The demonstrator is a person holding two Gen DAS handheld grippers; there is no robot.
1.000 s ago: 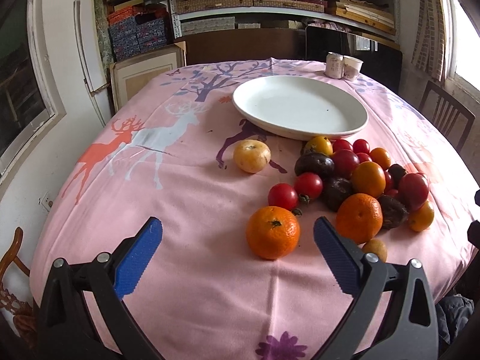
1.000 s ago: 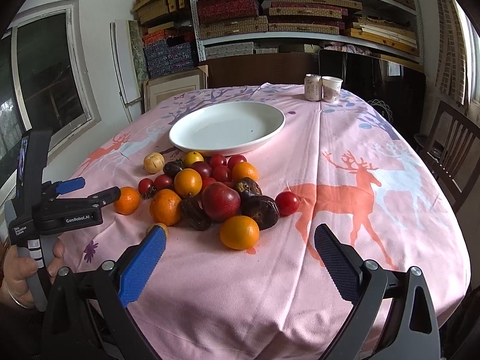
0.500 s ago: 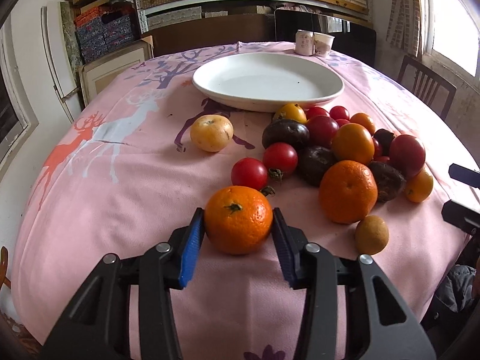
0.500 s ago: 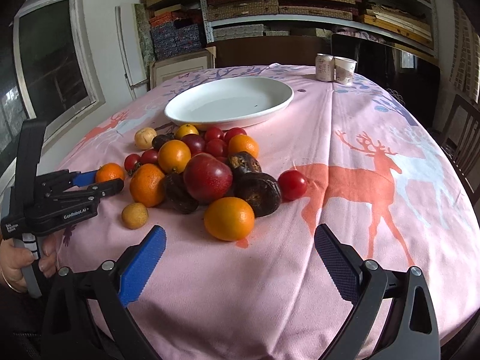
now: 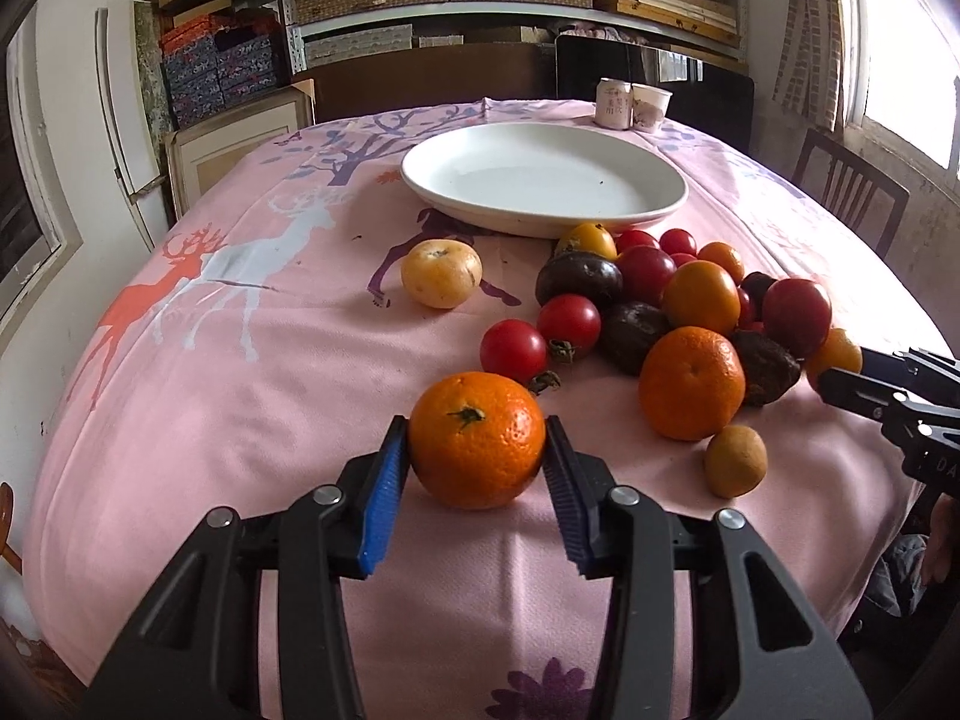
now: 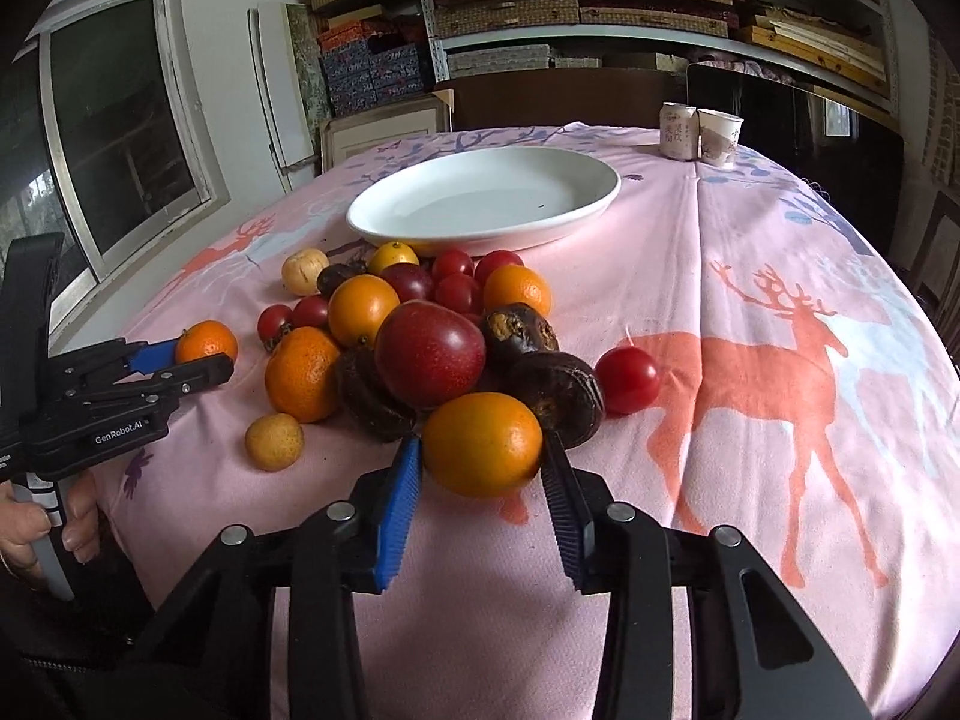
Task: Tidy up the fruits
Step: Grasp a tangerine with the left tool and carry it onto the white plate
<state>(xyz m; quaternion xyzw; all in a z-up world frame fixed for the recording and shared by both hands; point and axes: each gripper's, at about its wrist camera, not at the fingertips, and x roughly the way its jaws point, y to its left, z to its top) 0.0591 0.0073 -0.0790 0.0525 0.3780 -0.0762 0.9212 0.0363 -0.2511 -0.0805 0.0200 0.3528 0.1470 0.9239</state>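
My left gripper (image 5: 477,450) is shut on a tangerine (image 5: 477,439) with a green stem, resting on the pink tablecloth. It also shows in the right wrist view (image 6: 206,343). My right gripper (image 6: 482,450) is shut on a smooth orange (image 6: 482,443) at the near edge of the fruit pile (image 6: 429,354). The pile holds oranges, red tomatoes, dark plums and a red apple. A white oval plate (image 5: 543,177) lies empty behind the pile and also shows in the right wrist view (image 6: 483,195).
A pale yellow fruit (image 5: 441,272) lies alone left of the pile. A small tan fruit (image 5: 735,459) lies near the front. A can and a paper cup (image 5: 633,103) stand at the table's far edge. A wooden chair (image 5: 852,198) stands at the right.
Both grippers moved forward and closed. The left went from wide open to clamped on the tangerine, the right from wide open to clamped on the smooth orange.
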